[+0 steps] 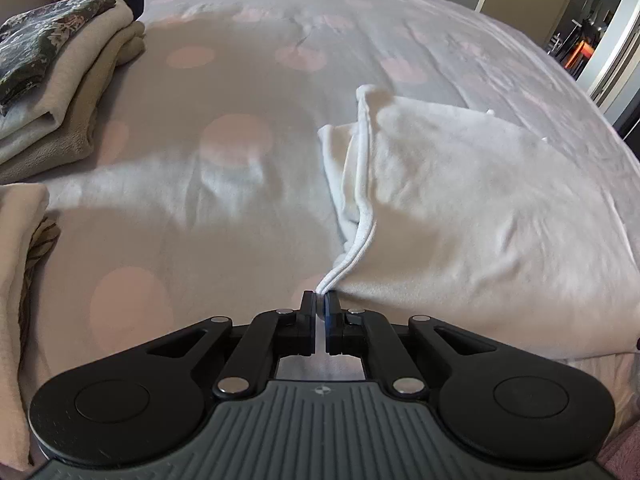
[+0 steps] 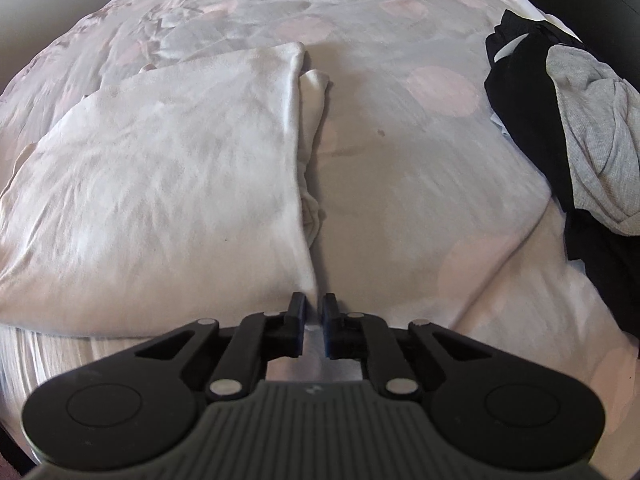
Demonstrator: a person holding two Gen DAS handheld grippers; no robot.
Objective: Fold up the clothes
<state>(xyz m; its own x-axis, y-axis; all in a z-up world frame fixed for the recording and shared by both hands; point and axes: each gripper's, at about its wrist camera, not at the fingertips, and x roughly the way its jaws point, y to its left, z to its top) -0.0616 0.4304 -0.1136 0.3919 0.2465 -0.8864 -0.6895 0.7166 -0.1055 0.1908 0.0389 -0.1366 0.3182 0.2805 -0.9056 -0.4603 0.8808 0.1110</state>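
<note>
A white garment (image 1: 460,184) lies partly folded on the bed (image 1: 248,64), spread to the right in the left wrist view. My left gripper (image 1: 320,300) is shut on its ribbed hem corner, which runs up from the fingertips. In the right wrist view the same white garment (image 2: 160,176) lies to the left, with a folded edge running down the middle. My right gripper (image 2: 313,304) sits at the garment's near corner with its jaws nearly closed; a narrow gap shows between them and the fabric lies just ahead of the left finger (image 2: 298,306).
A stack of folded clothes (image 1: 60,80) sits at the left of the bed, with another beige piece (image 1: 20,280) near the left edge. A pile of black and grey clothes (image 2: 572,128) lies at the right. The bedspread (image 2: 400,160) is grey with pink dots. A doorway (image 1: 592,20) is beyond.
</note>
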